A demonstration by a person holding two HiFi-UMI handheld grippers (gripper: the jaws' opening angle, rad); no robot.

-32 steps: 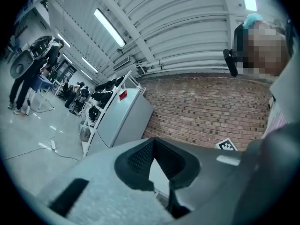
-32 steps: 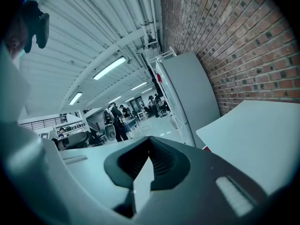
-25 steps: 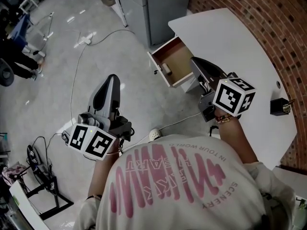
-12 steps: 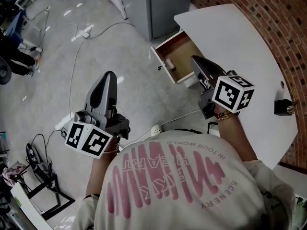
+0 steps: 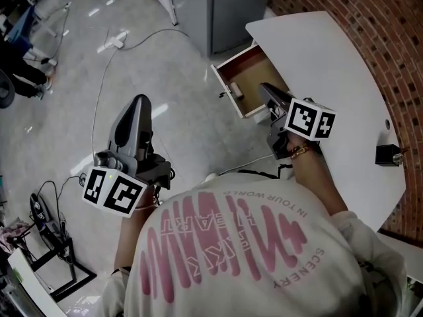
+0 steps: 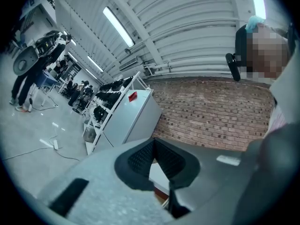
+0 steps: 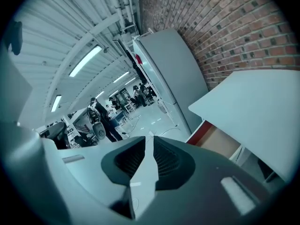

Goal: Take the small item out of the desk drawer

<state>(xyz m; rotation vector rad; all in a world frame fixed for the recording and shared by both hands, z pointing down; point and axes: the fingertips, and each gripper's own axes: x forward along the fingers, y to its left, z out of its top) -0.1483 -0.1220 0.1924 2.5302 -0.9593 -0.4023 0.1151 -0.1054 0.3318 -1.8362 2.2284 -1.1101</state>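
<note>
**Right gripper at the open drawer, item lying inside**

The drawer [image 5: 254, 68] stands pulled out from under the white desk [image 5: 330, 58], with its brown wooden bottom showing. The small item [image 5: 233, 90], a pale little block, lies on that bottom just inside the white front panel, towards one corner.

The right gripper [image 5: 263, 88] points at the drawer's near side, and in the head view its tip overlaps the drawer's edge. Its fingers are opening. The right gripper view shows only a narrow slit between them with nothing in it, and the drawer lies off to the right of them. The small item sits apart from these fingers, untouched.

The left gripper [image 5: 141, 101] hangs well away over the grey floor [image 5: 59, 117], pointing forward. In the left gripper view its fingers meet at the tips and hold nothing.

A thin cable [image 5: 106, 78] trails across the floor. A grey cabinet [image 5: 225, 5] stands beyond the drawer, and a brick wall [image 5: 383, 25] curves behind the desk. A small black object [image 5: 386, 154] sits near the desk's far right edge
</note>
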